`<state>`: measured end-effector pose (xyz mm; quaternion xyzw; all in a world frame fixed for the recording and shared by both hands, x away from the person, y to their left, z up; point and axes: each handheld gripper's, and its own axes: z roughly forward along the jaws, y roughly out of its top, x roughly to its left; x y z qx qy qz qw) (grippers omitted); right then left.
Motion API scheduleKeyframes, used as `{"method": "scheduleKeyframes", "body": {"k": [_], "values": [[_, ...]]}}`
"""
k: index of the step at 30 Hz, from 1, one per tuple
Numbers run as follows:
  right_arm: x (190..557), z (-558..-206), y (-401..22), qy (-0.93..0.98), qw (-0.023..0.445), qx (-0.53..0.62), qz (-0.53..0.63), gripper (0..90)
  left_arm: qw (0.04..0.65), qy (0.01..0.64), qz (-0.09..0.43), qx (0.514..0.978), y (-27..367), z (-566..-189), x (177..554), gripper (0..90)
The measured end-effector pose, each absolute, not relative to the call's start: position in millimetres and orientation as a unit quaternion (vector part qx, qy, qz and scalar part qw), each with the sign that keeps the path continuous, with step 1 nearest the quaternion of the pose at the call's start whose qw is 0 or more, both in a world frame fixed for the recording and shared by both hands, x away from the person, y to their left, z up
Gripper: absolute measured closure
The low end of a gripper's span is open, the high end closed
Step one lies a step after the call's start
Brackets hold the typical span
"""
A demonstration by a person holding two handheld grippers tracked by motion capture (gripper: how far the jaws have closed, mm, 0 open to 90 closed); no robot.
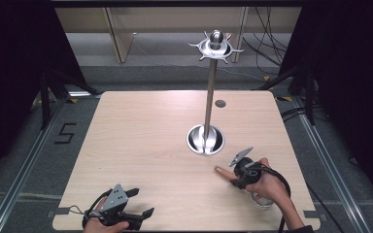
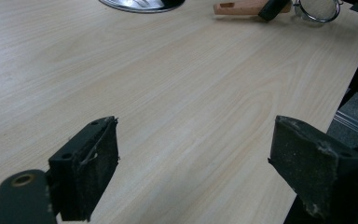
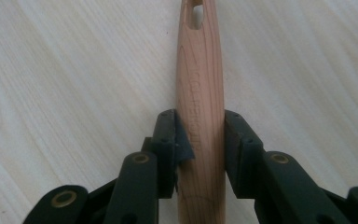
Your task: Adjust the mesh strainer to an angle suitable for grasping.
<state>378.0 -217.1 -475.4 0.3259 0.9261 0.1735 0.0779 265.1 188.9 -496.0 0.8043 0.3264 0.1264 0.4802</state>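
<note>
Two grippers: our right gripper (image 3: 200, 140) clamps the strainer's wooden handle (image 3: 200, 93) on the bench (image 1: 141, 131); left gripper (image 2: 196, 163) gapes, empty; hanging likely remains.

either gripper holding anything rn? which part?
Right gripper: shut on the pale wooden handle of a small wire-mesh strainer, gripped mid-handle, below its hanging hole. Left gripper: jaws wide open, nothing held.
</note>
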Motion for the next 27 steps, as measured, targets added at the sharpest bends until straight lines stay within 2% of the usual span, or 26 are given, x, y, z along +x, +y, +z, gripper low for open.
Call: {"method": "scheduleKeyframes", "body": {"k": [15, 27], "values": [[376.3, -437.5, -242.6, 0.884, 0.116, 0.355, 0.282, 70.2, 0.486, 0.325, 0.127, 0.802, 188.6, -495.1, 264.8, 14.8], [372.1, -414.1, -263.5, 0.844, 0.129, 0.367, 0.37, 71.2, 0.489, 0.325, 0.126, 0.8, 188.6, -494.8, 264.7, 14.8]]}}
